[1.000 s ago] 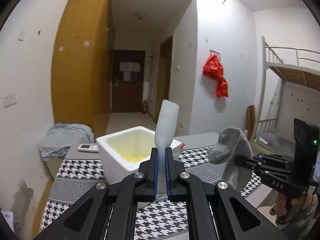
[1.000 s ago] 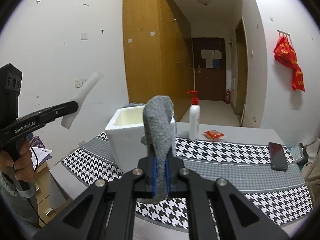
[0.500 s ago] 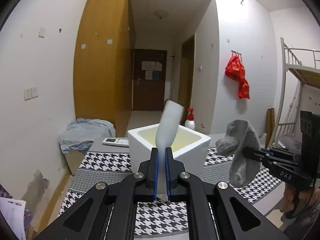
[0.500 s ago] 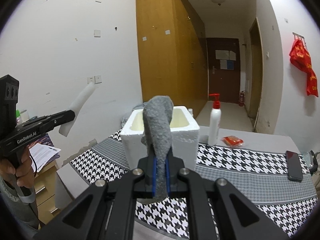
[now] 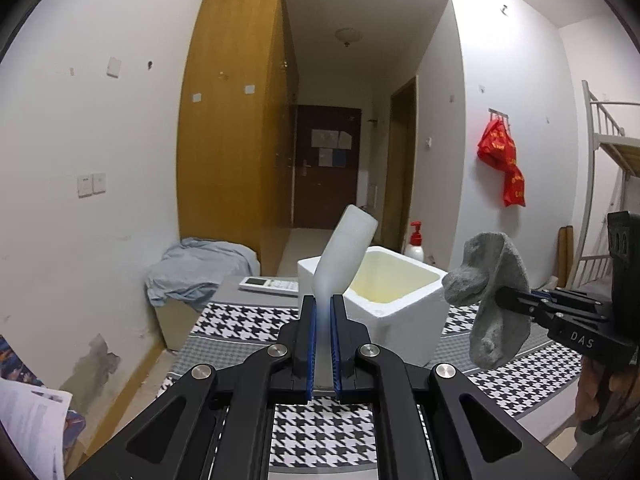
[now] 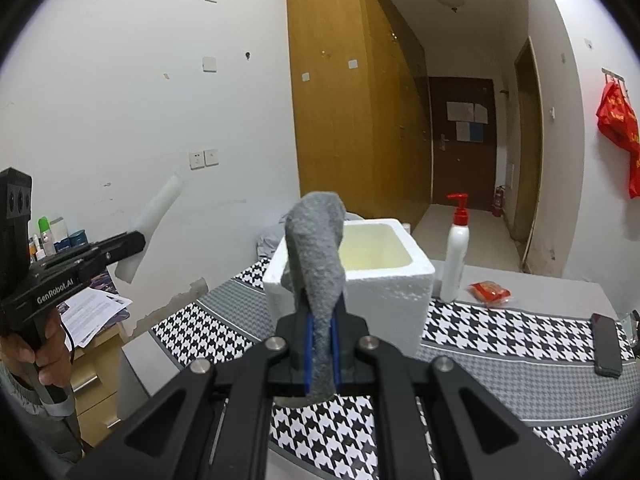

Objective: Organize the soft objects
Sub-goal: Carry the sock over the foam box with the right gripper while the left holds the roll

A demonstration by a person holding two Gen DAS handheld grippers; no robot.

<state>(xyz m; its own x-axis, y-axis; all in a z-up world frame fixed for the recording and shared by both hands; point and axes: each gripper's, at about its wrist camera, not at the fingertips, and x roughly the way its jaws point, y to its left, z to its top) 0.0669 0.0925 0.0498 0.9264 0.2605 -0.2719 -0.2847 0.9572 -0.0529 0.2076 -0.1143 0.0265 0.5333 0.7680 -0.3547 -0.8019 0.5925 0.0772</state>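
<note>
Grey sock (image 6: 318,256), limp, nubbly, pinched in right hand-held gripper (image 6: 321,354); left (image 5: 323,350) clamping white foam strip (image 5: 344,256).

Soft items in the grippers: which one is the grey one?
The grey sock, clamped in the right gripper. The left gripper holds a smooth white foam piece instead; both are in the air near the white foam box.

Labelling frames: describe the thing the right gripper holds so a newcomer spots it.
Find the white foam box on the houndstooth table. In front of it the right gripper is shut on a grey sock standing up from its jaws. Its fuzzy grey knit separates it from the smooth white foam piece in the left gripper.
</note>
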